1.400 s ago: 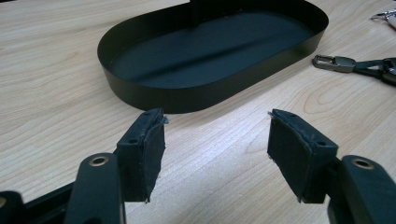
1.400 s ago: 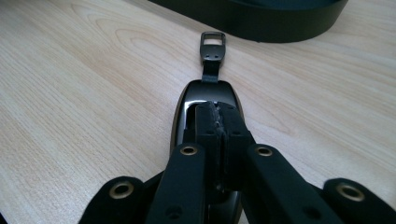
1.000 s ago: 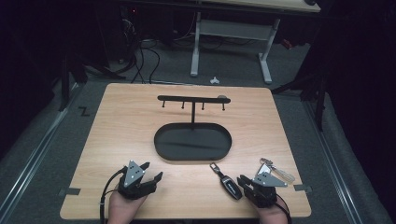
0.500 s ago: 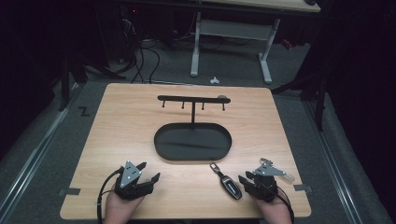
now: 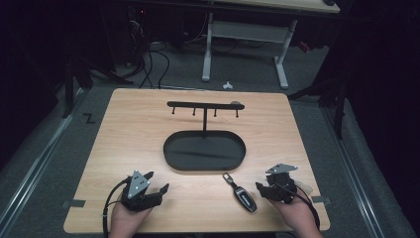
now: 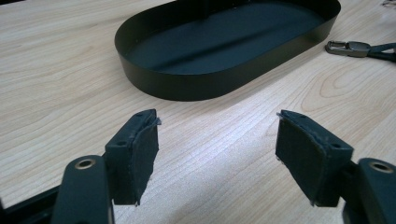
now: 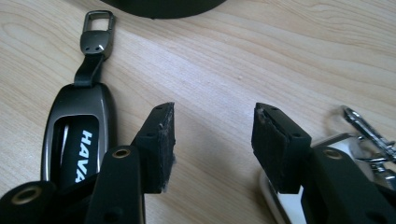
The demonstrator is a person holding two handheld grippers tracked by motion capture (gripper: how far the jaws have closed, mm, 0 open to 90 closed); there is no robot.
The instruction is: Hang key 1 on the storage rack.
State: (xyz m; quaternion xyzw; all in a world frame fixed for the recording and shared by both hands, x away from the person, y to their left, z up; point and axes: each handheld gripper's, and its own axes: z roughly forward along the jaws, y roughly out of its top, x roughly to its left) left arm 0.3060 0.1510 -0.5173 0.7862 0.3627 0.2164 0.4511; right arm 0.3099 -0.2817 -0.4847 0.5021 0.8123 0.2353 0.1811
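A black car key fob [image 5: 243, 195] with a strap and metal clasp lies near the table's front edge; in the right gripper view the fob [image 7: 78, 140] sits just left of my jaws. My right gripper [image 5: 267, 182] is open on bare wood, holding nothing [image 7: 212, 140]. A white key with a metal clip [image 7: 362, 133] lies under its right jaw, seen from above as a pale shape [image 5: 303, 187]. My left gripper [image 5: 157, 181] is open and empty, its jaws wide apart [image 6: 217, 154], facing the black oval tray [image 6: 187, 88].
The oval tray [image 5: 171, 161] carries an upright post with a hook bar [image 5: 204, 105] at the table's middle. The fob's clasp [image 6: 348, 46] lies right of the tray. Bare wood spreads to the left and back. Desk legs and cables stand on the floor beyond.
Both hands shifted only slightly: the left gripper drifted a little left, the right gripper a little right. Key fob, white key and tray stayed put.
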